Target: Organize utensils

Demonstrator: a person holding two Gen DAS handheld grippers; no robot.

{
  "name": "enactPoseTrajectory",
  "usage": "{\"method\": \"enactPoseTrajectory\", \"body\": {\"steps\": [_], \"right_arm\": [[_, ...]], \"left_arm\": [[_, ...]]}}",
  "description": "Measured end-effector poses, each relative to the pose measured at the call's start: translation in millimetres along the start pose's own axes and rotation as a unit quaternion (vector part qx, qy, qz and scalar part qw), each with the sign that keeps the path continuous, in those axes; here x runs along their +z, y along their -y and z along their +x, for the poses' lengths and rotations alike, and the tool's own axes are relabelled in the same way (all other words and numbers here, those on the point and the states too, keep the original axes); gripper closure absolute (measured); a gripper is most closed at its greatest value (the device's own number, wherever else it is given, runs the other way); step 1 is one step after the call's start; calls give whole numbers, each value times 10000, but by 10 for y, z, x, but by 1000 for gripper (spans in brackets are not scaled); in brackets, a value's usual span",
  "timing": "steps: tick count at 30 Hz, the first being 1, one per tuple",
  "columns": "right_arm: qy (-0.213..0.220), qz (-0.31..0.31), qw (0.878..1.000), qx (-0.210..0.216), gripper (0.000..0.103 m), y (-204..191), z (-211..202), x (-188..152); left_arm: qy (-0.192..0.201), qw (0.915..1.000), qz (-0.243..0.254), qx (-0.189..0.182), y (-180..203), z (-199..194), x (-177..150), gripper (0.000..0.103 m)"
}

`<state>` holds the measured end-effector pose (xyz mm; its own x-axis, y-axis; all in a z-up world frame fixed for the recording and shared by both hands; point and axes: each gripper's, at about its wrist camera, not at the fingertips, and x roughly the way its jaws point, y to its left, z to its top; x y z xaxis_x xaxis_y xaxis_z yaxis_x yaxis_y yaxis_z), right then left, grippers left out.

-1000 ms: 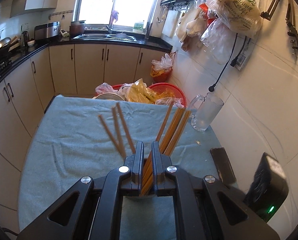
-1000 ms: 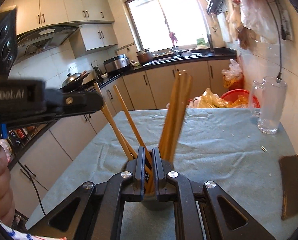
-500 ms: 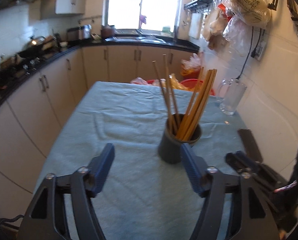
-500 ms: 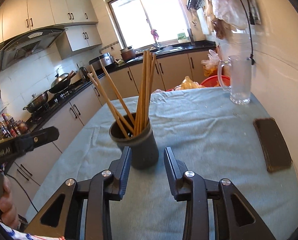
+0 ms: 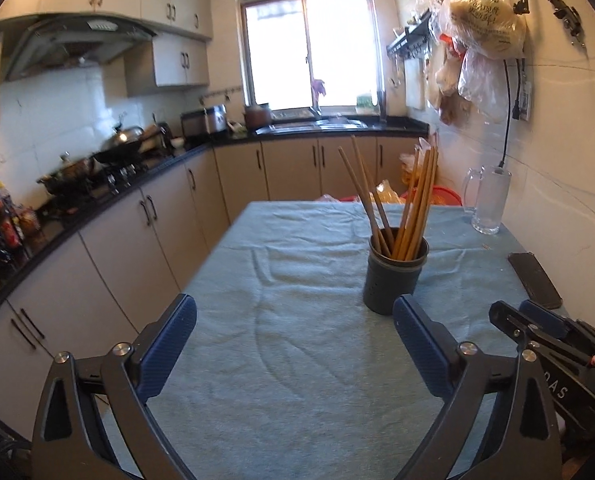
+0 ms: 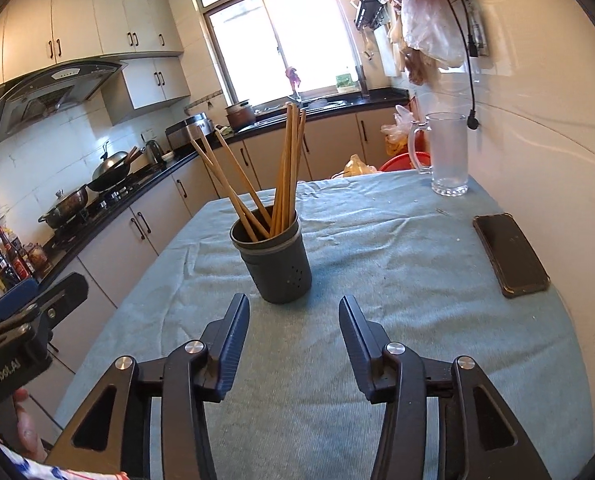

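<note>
Upright on the blue cloth [image 6: 377, 264], the dark holder [image 6: 275, 260] contains wooden chopsticks [image 6: 287, 168]; both jaws gape empty.

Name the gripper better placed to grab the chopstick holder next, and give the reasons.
Right, probably. The right gripper is open with the holder almost straight ahead between its fingers. The left gripper, also open, has the holder off near its right finger, so it would need to shift sideways first.
</note>
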<state>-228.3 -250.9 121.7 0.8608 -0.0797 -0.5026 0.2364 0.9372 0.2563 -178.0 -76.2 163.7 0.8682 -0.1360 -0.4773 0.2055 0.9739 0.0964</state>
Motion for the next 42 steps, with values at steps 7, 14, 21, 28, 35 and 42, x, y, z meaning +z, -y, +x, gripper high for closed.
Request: {"method": "enactPoseTrajectory", "body": {"steps": [7,14,21,28,35,42], "right_arm": [[161,-224,9992,-299,46,-137,-184,-46],[359,-300,9978,-470,43,-185,-332,-61],[431,-264,9972,-551,40,-193,-401,-71],[503,-239,9963,-656,37,-160,-458,-77],[503,-209,9959,-728,36,-128,-466,-87],[546,-285,9950,-788,32,-155,-468,-92]], "left_arm": [[404,9990,-37,197,-60,-228,-60,2],[756,9968,-132,224,-93,-405,-92,0],[585,9982,138,-19,4,-438,-133,0],[370,9989,37,-281,27,-399,-165,0],[189,9991,16,-392,65,-334,-186,0],[43,9990,-51,-448,51,-280,-201,0]]}}
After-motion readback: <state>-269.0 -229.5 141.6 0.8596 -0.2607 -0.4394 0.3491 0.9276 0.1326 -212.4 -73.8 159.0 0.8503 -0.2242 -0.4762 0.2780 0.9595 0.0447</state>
